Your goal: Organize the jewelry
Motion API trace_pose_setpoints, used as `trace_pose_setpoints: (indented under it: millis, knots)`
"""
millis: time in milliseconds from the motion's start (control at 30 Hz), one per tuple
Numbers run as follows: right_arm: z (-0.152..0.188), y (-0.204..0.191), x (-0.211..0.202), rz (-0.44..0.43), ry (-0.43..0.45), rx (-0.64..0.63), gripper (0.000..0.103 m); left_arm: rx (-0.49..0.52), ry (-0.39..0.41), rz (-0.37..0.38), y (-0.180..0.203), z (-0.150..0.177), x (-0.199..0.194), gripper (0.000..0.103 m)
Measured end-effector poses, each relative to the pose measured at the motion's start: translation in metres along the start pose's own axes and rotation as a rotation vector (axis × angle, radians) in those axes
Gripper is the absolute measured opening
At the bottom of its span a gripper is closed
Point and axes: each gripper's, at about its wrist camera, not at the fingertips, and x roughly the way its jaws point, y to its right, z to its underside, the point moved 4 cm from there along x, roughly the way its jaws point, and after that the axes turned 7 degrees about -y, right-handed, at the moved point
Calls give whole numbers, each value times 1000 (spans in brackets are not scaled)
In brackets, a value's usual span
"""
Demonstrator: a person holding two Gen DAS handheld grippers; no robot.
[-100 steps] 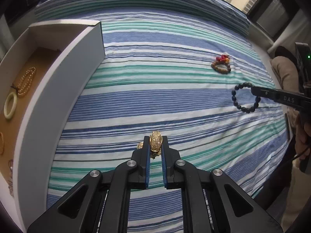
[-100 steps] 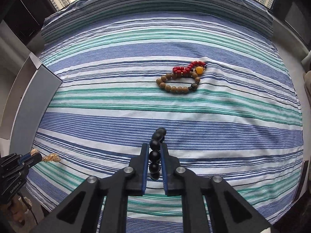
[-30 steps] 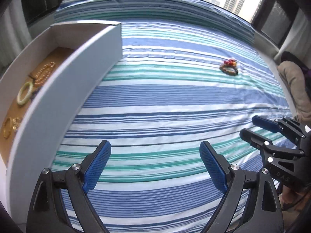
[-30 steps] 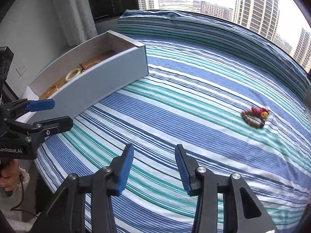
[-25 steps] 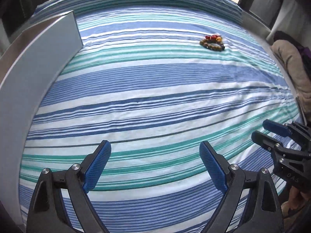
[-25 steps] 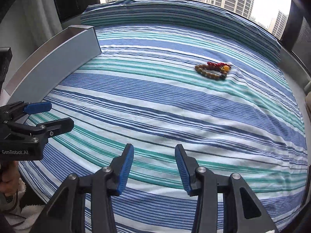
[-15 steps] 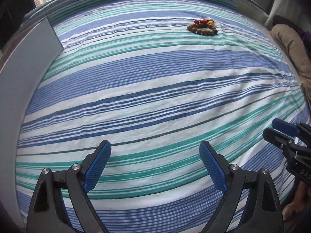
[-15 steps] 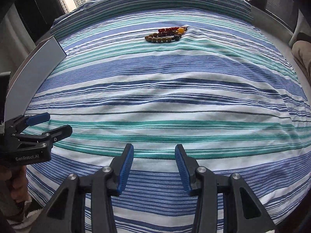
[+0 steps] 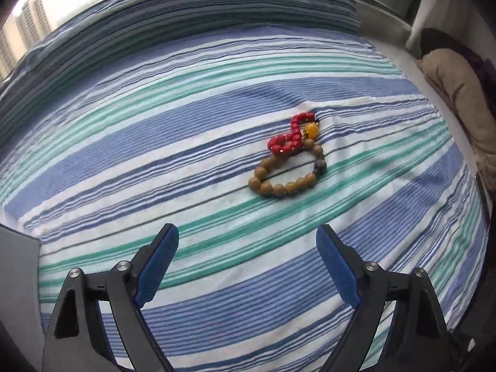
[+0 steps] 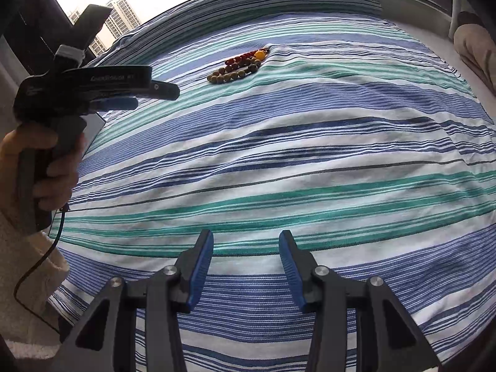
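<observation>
**Both claws empty, left one closing in on the last beads**

The left claw is hovering with its jaws spread wide and empty, now much nearer the two remaining bracelets than a moment ago. The red bead bracelet is lying at about 12 o'clock from it, touching the brown wooden bead bracelet on the striped bedsheet. The right claw is also gaping, holding nothing, well apart from the beads. The gold piece and black bead bracelet gripped seconds earlier are gone, so these two are probably next.
</observation>
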Motion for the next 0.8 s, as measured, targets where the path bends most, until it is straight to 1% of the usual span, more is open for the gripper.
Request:
trace_pose_setpoints:
  millis: [67,100,167,200,233,267,300,333,367,433,500,533,600,633,700,767,800]
  knots:
    - [0,2,-2,-8,-2,0,45,12,-14,-16,6,-20,17,82]
    - [0,2,-4,-11,-3,-1,45,16,-22,-26,7,-26,23,78]
    - [0,4,-7,-16,0,-2,45,21,-32,-49,9,-34,37,72]
    - [0,5,-9,-20,2,-1,45,20,-33,-61,10,-36,42,67]
    - [0,6,-10,-23,4,0,45,19,-31,-69,10,-36,45,58]
    - [0,8,-11,-23,7,1,45,19,-27,-72,10,-36,47,52]
    - [0,10,-12,-23,9,2,45,21,-20,-57,11,-34,48,34]
    - [0,11,-13,-21,10,4,45,21,0,-38,12,-31,45,12]
    - [0,14,-13,-18,10,8,45,26,-1,-37,12,-28,43,10]
    - [0,18,-12,-15,4,18,45,29,-12,-26,10,-14,37,10]
    - [-1,21,-11,-10,4,26,45,20,-39,-18,-1,9,27,10]
    - [0,22,-12,-9,5,28,45,8,-56,-17,-10,25,20,9]
    - [1,22,-16,-11,9,28,45,-23,-100,-8,-34,69,4,9]
    - [1,22,-16,-13,7,28,45,-33,-112,-15,-47,92,-6,10]
    - [0,19,-19,-21,-4,14,45,-64,-129,-51,-74,136,-29,11]
    - [-10,11,-23,-10,-16,-28,45,-94,-133,-86,-95,166,-49,33]
    - [-20,6,-25,1,-23,-58,45,-112,-119,-100,-103,176,-59,65]
